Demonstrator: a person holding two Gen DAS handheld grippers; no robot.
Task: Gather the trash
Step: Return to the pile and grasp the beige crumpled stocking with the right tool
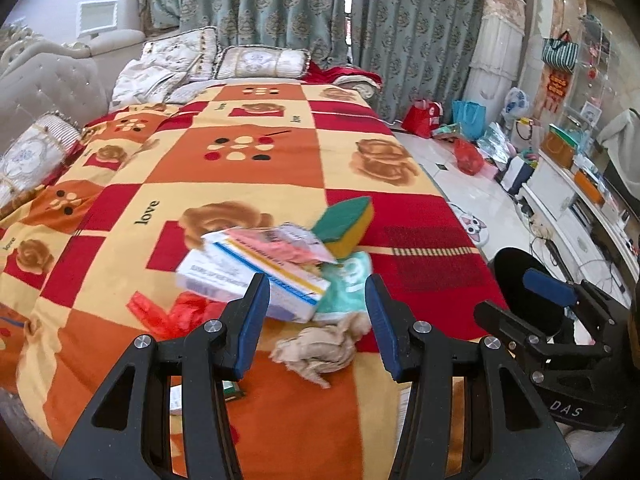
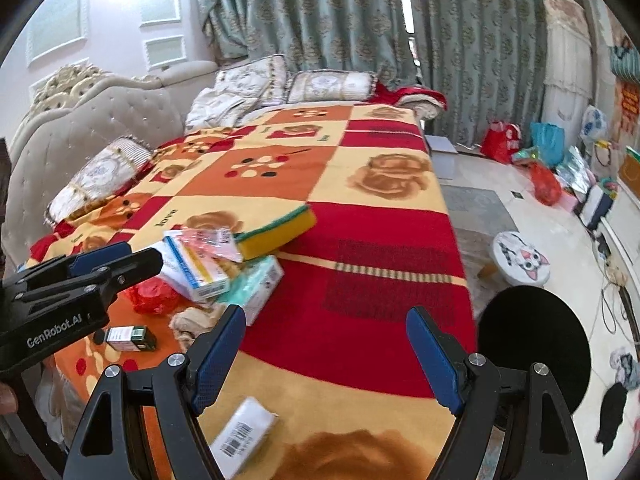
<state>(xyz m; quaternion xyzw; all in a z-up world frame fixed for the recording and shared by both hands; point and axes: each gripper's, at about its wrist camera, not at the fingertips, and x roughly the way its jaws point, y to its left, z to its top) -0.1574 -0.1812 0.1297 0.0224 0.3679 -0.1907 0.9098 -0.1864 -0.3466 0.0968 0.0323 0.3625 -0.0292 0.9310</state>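
A heap of trash is seen on the patterned blanket (image 1: 248,168) near its front end: a white and blue box (image 1: 256,280), a pink wrapper (image 1: 288,246) lying on top of it, a green and yellow sponge (image 1: 346,226) leaning at the far side of the heap, a mint-green packet (image 1: 346,284) just beside the box, a red plastic bag (image 1: 176,314) at the left, and a crumpled beige tissue (image 1: 320,346) nearest the camera. The left gripper (image 1: 316,326) is held above the blanket with its jaws partly open; the tissue is seen in the gap between them, but nothing is gripped. At the right edge of the left wrist view the right gripper is caught from the side, in front of a black round bin (image 1: 516,280). In the right wrist view the right gripper (image 2: 326,360) is shown with its jaws wide apart and empty, over the red part of the blanket and well to the right of the heap. Only this view shows clearly a small dark green box (image 2: 130,338) lying apart from the heap, and a white packet with a barcode (image 2: 242,436) near the blanket's front edge. A cat-face stool (image 2: 520,262) on the floor is shown more fully there.
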